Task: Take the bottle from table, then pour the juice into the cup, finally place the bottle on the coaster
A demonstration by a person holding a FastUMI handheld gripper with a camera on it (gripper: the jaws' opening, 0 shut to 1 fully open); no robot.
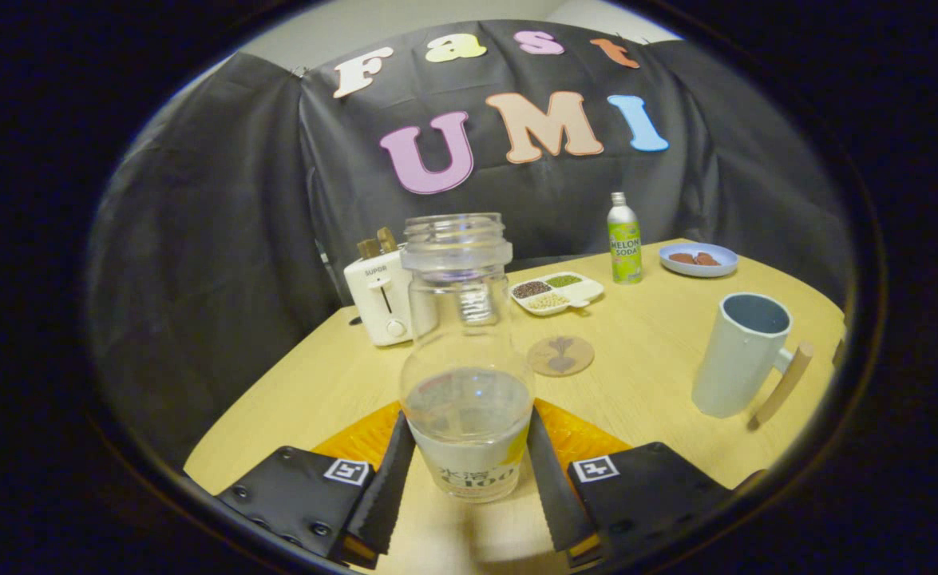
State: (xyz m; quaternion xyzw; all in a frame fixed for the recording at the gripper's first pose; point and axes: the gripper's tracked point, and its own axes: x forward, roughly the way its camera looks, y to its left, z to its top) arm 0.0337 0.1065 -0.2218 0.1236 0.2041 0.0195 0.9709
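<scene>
The gripper (469, 471) clamps the bottle (466, 359) between both fingers; it stands uncapped on the table (660, 359), part full of clear liquid. The cup (742, 354) looks empty. Beyond lie the coaster (560, 354), a tray (556, 292) of grains, a "MELON SODA" can (624, 239), a toaster (381, 305) and a plate (698, 259).

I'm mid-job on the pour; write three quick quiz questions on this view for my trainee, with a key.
1. True or false: the clear plastic bottle stands between the hand-held gripper fingers.
2. What lies just beyond the bottle: A) round cork coaster B) a spoon C) a sponge?
3. Fill in: the pale mug with wooden handle stands ____ (upright/tipped).

Key: 1 true, the fingers flank its lower body; 2 A; 3 upright, beyond the right finger.
</scene>
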